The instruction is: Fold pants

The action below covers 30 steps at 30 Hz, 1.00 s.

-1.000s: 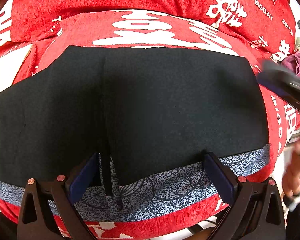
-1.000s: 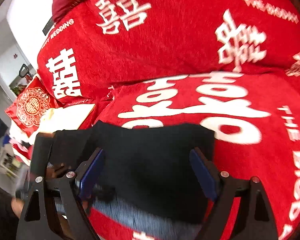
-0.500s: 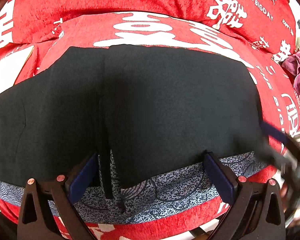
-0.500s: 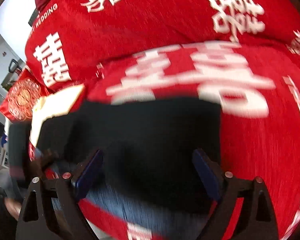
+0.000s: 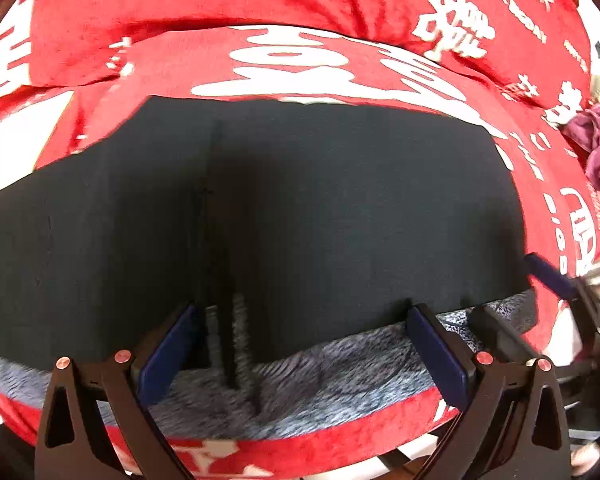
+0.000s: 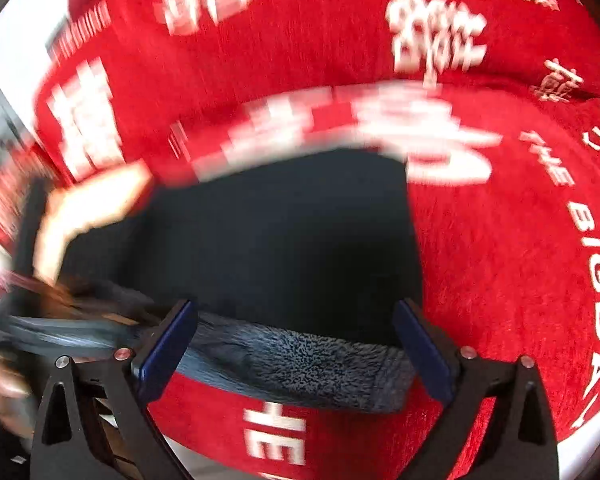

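Note:
Black pants (image 5: 300, 216) lie flat on a red sofa seat, with a grey patterned waistband (image 5: 320, 372) along the near edge. My left gripper (image 5: 300, 344) is open and empty, its fingers standing over the waistband near the centre seam. My right gripper (image 6: 296, 340) is open and empty over the right end of the waistband (image 6: 300, 364); the pants (image 6: 276, 232) spread beyond it. The right gripper also shows at the right edge of the left wrist view (image 5: 548, 276). The right wrist view is motion-blurred.
The red sofa cover (image 5: 300, 56) with white characters runs under and behind the pants, with back cushions (image 6: 300, 32) behind. A purple cloth (image 5: 596, 140) lies at the far right. A white patch (image 6: 84, 204) sits left of the pants. The seat's front edge is just below the waistband.
My right gripper has swung from the pants' far right corner down to the near right end of the waistband. My left gripper has held nearly still.

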{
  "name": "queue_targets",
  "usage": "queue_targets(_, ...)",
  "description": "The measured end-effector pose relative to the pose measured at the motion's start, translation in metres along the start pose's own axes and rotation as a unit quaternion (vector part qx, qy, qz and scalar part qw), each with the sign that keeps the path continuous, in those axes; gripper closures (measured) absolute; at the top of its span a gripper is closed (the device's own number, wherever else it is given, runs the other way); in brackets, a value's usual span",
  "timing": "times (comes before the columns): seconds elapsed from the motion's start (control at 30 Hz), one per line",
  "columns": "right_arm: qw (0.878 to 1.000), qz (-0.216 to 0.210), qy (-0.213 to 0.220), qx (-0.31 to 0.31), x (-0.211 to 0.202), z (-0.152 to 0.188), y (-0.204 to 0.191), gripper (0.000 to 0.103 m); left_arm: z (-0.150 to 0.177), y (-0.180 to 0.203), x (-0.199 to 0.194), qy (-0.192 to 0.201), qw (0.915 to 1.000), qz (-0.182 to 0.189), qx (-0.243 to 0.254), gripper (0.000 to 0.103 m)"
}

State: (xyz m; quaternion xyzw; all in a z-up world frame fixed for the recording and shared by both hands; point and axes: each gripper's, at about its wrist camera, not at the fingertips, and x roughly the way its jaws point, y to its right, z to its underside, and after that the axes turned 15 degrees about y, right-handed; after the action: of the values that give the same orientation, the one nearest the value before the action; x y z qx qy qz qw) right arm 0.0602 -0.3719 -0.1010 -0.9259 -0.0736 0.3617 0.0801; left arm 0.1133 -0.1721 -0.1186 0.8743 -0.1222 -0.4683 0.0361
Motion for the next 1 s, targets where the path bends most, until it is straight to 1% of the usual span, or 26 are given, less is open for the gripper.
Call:
queue_targets(0.03, 0.999, 0.028, 0.005, -0.045, 0.002, 0.001, -0.012, 0.003, -0.001, -0.004, -0.004, 0.009, 0.9999, -0.007, -0.002, 0.000)
queue_targets(0.07, 0.995, 0.047, 0.001, -0.086, 0.002, -0.001, -0.025, 0.003, -0.002, -0.009, -0.010, 0.022, 0.9997, -0.010, -0.006, 0.000)
queue_targets(0.1, 0.994, 0.043, 0.005, -0.097, -0.001, -0.003, -0.033, 0.003, -0.004, -0.015, -0.014, 0.030, 0.9994, -0.011, -0.011, 0.000)
queue_targets(0.17, 0.994, 0.029, 0.027, -0.105, -0.009, -0.008, -0.045, 0.003, -0.006, -0.027, -0.014, 0.030, 0.9992, -0.021, -0.019, 0.000)
queue_targets(0.2, 0.991, 0.032, 0.039, -0.122, -0.011, -0.011, -0.055, 0.003, -0.006, -0.034, -0.010, 0.023, 0.9990, -0.029, -0.024, 0.000)
queue_targets(0.23, 0.989, 0.039, 0.042, -0.136, -0.009, -0.012, -0.060, 0.003, -0.005, -0.041, -0.005, 0.015, 0.9989, -0.030, -0.032, 0.000)
queue_targets(0.3, 0.984, 0.064, 0.033, -0.164, 0.007, -0.013, -0.070, 0.003, 0.000, -0.054, 0.002, 0.007, 0.9986, -0.011, -0.052, 0.000)
queue_targets(0.33, 0.983, 0.072, 0.022, -0.166, 0.015, -0.012, -0.072, 0.003, 0.001, -0.056, 0.001, 0.010, 0.9986, -0.008, -0.052, 0.000)
queue_targets(0.37, 0.983, 0.081, -0.002, -0.163, 0.029, -0.010, -0.072, 0.002, 0.001, -0.056, 0.001, 0.013, 0.9988, -0.009, -0.047, 0.000)
queue_targets(0.4, 0.984, 0.085, -0.005, -0.159, 0.033, -0.007, -0.072, 0.000, 0.001, -0.056, -0.002, 0.014, 0.9988, -0.011, -0.045, 0.000)
queue_targets(0.43, 0.985, 0.086, 0.007, -0.151, 0.033, -0.007, -0.072, 0.000, 0.002, -0.056, -0.004, 0.015, 0.9987, -0.012, -0.047, 0.000)
queue_targets(0.47, 0.985, 0.087, 0.009, -0.146, 0.034, -0.007, -0.071, 0.000, 0.002, -0.058, -0.008, 0.018, 0.9985, -0.013, -0.051, 0.000)
queue_targets(0.57, 0.986, 0.090, 0.001, -0.142, 0.031, -0.011, -0.073, 0.000, 0.002, -0.063, -0.019, 0.035, 0.9981, -0.021, -0.045, 0.000)
queue_targets(0.63, 0.988, 0.080, 0.003, -0.135, 0.029, -0.010, -0.075, 0.000, 0.004, -0.070, -0.020, 0.034, 0.9980, -0.025, -0.048, 0.000)
queue_targets(0.7, 0.985, 0.090, -0.002, -0.149, 0.034, -0.006, -0.080, 0.000, 0.007, -0.082, -0.021, 0.033, 0.9970, -0.029, -0.064, 0.000)
queue_targets(0.77, 0.983, 0.094, -0.001, -0.155, 0.035, -0.007, -0.085, 0.000, 0.008, -0.093, -0.030, 0.041, 0.9953, -0.040, -0.079, 0.000)
queue_targets(0.8, 0.984, 0.093, -0.004, -0.153, 0.035, -0.009, -0.087, 0.000, 0.009, -0.100, -0.038, 0.053, 0.9943, -0.032, -0.087, 0.000)
queue_targets(0.83, 0.985, 0.087, -0.001, -0.151, 0.034, -0.011, -0.090, 0.000, 0.010, -0.104, -0.041, 0.057, 0.9939, -0.033, -0.088, 0.000)
queue_targets(0.87, 0.986, 0.078, 0.005, -0.150, 0.032, -0.012, -0.093, 0.000, 0.011, -0.110, -0.041, 0.060, 0.9934, -0.043, -0.088, 0.000)
queue_targets(0.93, 0.985, 0.069, 0.003, -0.160, 0.036, -0.012, -0.102, 0.000, 0.014, -0.121, -0.034, 0.050, 0.9933, -0.056, -0.088, 0.000)
queue_targets(1.0, 0.980, 0.075, -0.009, -0.181, 0.047, -0.009, -0.112, 0.000, 0.022, -0.135, -0.022, 0.029, 0.9920, -0.068, -0.102, 0.000)
